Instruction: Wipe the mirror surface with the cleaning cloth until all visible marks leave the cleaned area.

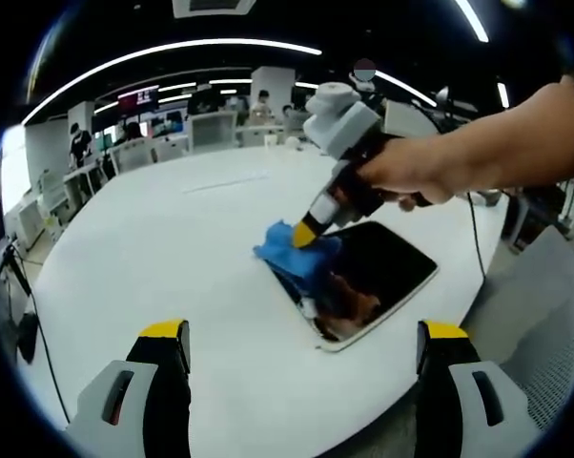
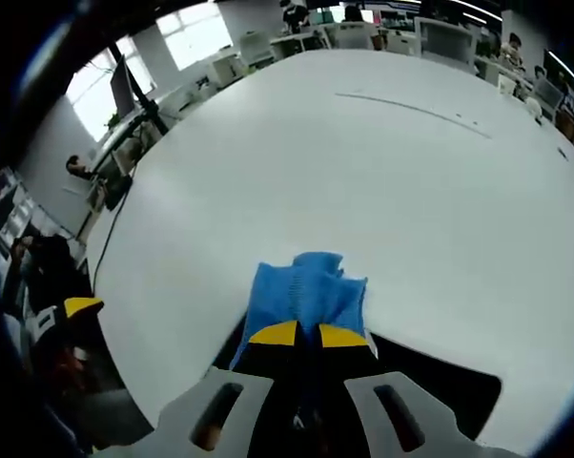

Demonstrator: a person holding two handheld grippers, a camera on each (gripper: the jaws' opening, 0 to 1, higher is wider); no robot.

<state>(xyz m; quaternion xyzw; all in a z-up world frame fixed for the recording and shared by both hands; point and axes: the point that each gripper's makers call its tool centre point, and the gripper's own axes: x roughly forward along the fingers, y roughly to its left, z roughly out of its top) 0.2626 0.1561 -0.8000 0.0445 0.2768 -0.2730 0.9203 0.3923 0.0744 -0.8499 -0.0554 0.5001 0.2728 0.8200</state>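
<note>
Right tool [image 2: 299, 336] clenched on cloth [image 2: 309, 293] at mirror [image 1: 382, 272] edge, left tool [image 1: 301, 343] released; cloth may slide onto tabletop [image 2: 363, 172], missing marks.

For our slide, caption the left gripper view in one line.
Right gripper presses blue cloth onto the mirror on a white table.

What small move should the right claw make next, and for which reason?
Probably drag the blue cloth across the mirror toward its far corner: the right claw presses it at one end, and most glass lies unwiped.
</note>
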